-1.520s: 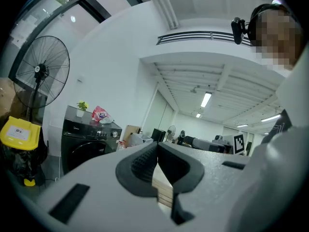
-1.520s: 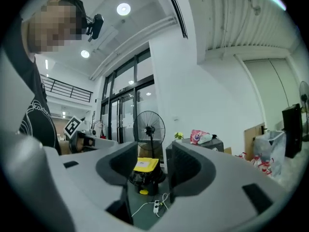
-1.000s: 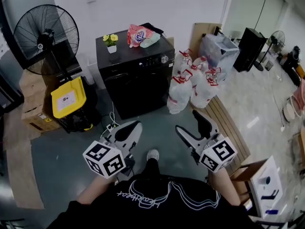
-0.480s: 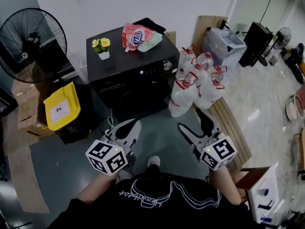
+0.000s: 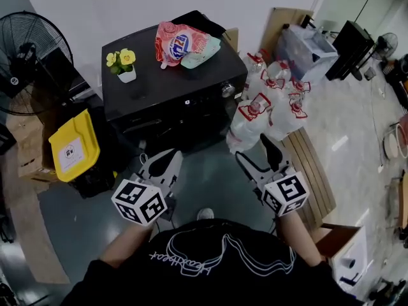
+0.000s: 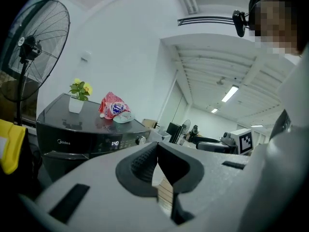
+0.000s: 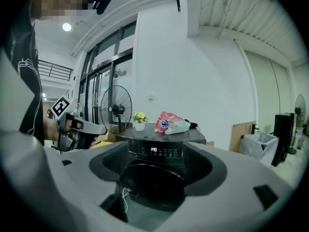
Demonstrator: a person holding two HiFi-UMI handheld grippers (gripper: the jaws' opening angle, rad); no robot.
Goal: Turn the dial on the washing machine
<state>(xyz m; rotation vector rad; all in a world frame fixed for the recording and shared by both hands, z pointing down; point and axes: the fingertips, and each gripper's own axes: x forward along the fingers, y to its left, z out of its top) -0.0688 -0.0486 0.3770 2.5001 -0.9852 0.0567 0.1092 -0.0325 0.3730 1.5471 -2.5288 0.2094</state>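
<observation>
Two tongs now stand nearer the washing machine point(image 5: 178, 75) than before: left tongs point(image 5: 167, 159) closed, right tongs point(image 5: 252, 153) open and empty, well short of the dial point(image 5: 228, 90).

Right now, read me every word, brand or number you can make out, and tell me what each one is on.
"Midea": on the washing machine front, at the left of its panel.
"140": lit digits on the display of that panel; any colon is too small to tell.
Pink bag on top: blue logo, too blurred to read.
Yellow bin: label too small to read.
Shirt: cursive print, not legible.
</observation>
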